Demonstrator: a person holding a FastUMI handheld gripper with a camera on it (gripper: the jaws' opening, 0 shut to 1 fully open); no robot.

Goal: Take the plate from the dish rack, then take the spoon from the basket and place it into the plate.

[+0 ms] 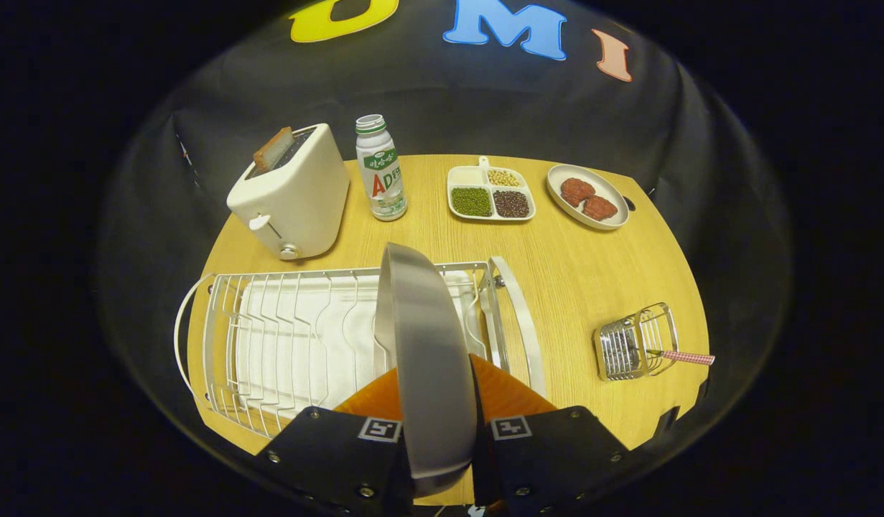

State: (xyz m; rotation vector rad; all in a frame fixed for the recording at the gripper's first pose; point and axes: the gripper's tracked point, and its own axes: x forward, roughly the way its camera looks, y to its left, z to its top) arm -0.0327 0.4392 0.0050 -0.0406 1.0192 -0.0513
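Table (571, 287) of pale round wood carries everything beyond the jaws. Largest on it is the white wire dish rack (284, 337) with its white drip mat, lying just ahead of the jaws. The grey metal plate (424, 345) stands on edge between the two fingers, which are clamped on its rim, so the gripper (442, 438) has it in hand; whether its far edge sits clear of the rack wires is hard to tell from this angle. So the first step, taking the plate out, looks under way. Next, the plate probably needs carrying clear and laying flat on bare table. Off to the right of the jaws lies the small wire basket (634, 345), the spoon's red-checked handle (687, 357) poking out, untouched.
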